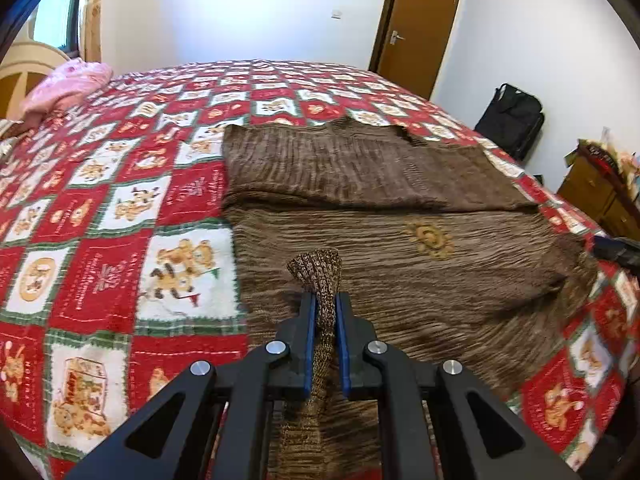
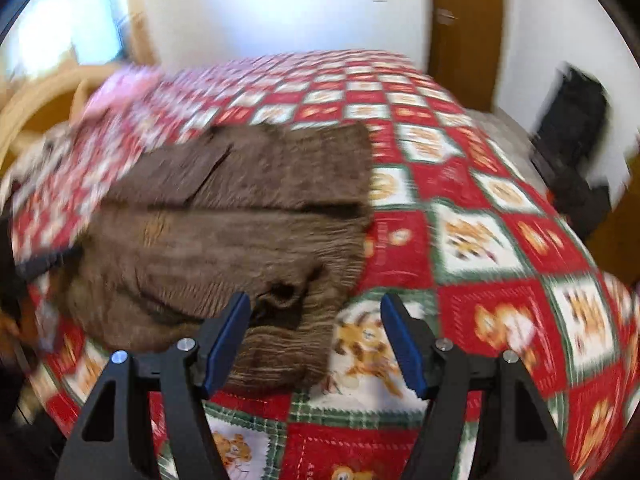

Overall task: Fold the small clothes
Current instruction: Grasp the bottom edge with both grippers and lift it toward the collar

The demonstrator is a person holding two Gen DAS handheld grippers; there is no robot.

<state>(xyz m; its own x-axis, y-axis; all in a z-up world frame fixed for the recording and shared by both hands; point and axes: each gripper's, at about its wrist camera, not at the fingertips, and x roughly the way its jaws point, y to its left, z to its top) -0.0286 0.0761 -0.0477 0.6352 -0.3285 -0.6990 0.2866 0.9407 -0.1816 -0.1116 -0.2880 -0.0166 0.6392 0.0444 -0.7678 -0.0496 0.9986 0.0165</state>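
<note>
Jaws of the left gripper [image 1: 323,300] pinch the brown sweater [image 1: 400,248]; right gripper [image 2: 316,304] jaws gape over its blurry edge.

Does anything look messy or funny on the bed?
A bit. The brown sweater is bunched at its near corner rather than flat, and the left tongs pinch a fold of it upward. A pink garment lies crumpled at the bed's far corner.

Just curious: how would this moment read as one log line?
left gripper: shut on brown knitted sweater | right gripper: open, above sweater's edge | red checked bedspread underneath
</note>
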